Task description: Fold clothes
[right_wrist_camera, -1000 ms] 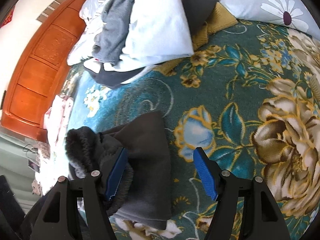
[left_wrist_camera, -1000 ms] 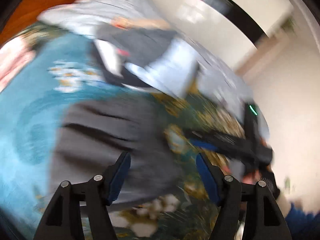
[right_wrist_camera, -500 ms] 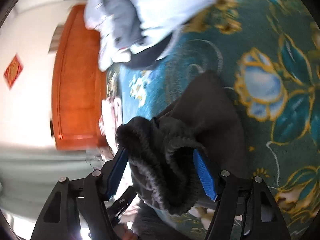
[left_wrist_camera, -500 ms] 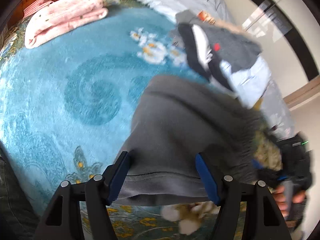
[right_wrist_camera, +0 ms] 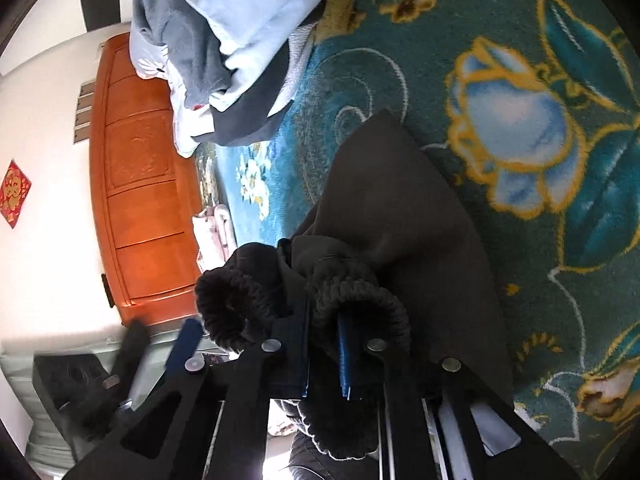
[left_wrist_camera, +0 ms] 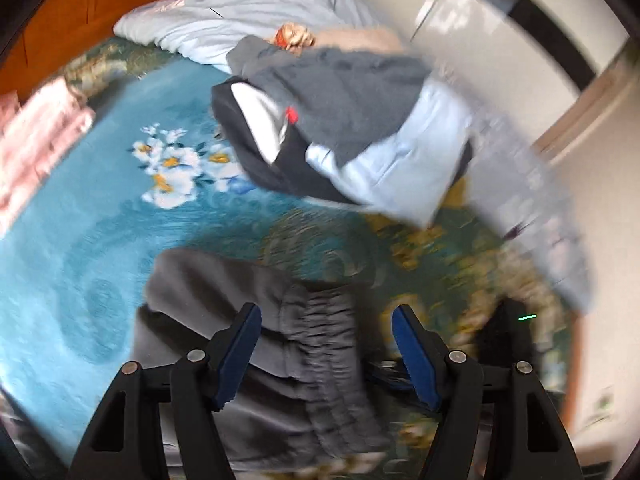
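Your right claw (right_wrist_camera: 324, 364) is clamped on the dark grey fleece-lined sweatpants (right_wrist_camera: 400, 208) waistband; left claw (left_wrist_camera: 326, 346) gapes apart. Fabric's soft, floppy, bulky: grab opp. waistband edge, 12 o'clock.

Dark grey fleece trousers (right_wrist_camera: 400, 208) lie bunched on the floral blanket, ribbed waistband apparently uppermost.

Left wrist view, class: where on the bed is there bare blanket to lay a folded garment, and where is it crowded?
Bare teal blanket lies between the pink folded cloth, the clothes pile and the grey trousers. It is crowded at the pile by the pillow.
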A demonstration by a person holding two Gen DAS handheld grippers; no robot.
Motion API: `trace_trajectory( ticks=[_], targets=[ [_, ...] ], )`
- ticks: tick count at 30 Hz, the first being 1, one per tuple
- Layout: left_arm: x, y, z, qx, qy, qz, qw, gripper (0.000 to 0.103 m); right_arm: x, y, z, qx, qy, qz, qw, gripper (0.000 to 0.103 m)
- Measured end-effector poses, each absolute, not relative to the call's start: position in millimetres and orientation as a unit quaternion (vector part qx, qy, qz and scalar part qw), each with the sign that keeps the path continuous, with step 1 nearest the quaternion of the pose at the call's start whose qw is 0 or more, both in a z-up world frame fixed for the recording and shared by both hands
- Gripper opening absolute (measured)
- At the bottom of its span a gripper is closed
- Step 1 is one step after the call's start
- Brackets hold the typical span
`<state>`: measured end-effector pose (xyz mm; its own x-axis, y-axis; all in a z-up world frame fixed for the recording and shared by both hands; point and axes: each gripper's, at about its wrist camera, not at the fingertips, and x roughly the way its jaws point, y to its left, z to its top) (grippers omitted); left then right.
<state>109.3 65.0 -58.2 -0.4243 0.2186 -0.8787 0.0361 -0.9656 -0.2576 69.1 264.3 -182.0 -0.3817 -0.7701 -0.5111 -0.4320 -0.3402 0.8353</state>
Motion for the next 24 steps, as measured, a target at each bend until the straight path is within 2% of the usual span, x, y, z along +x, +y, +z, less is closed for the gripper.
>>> trace_trajectory(
  ticks=[2, 3, 5, 8, 12, 15, 18, 22, 24],
  targets=[
    [108.7, 64.1, -67.2, -0.539, -0.114, 0.833, 0.048, 0.071, 67.4, 264.8, -176.6, 0.533, -0.551, -0.626, 0.145, 0.011],
    [108.7, 63.2, -71.3, -0.542, -0.114, 0.831, 0.047, 0.062, 66.1, 264.8, -174.9, 0.533, -0.546, -0.629, 0.148, 0.011],
    [109.4, 61.2, -78.8, -0.546, -0.115, 0.829, 0.046, 0.050, 63.6, 264.7, -171.4, 0.532, -0.538, -0.636, 0.154, 0.011],
    [118.5, 62.6, -75.5, -0.537, -0.106, 0.835, 0.062, 0.022, 58.9, 262.9, -167.8, 0.535, -0.521, -0.646, 0.161, 0.010],
    [130.6, 62.6, -64.0, -0.518, -0.093, 0.846, 0.083, 0.016, 49.4, 266.6, -164.6, 0.532, -0.515, -0.652, 0.163, 0.010],
    [134.8, 50.5, -56.0, -0.514, -0.140, 0.840, 0.102, 0.013, 41.0, 270.6, -162.0, 0.526, -0.513, -0.660, 0.158, 0.010],
    [132.6, 46.8, -54.5, -0.515, -0.167, 0.833, 0.115, 0.013, 37.4, 275.3, -160.0, 0.515, -0.514, -0.669, 0.153, 0.010],
    [120.1, 56.7, -77.5, -0.544, -0.164, 0.814, 0.118, 0.013, 38.5, 268.7, -178.4, 0.545, -0.502, -0.656, 0.142, 0.010],
    [115.8, 58.3, -88.9, -0.555, -0.174, 0.805, 0.119, 0.017, 46.3, 272.1, -179.0, 0.539, -0.511, -0.653, 0.149, 0.013]
  ],
)
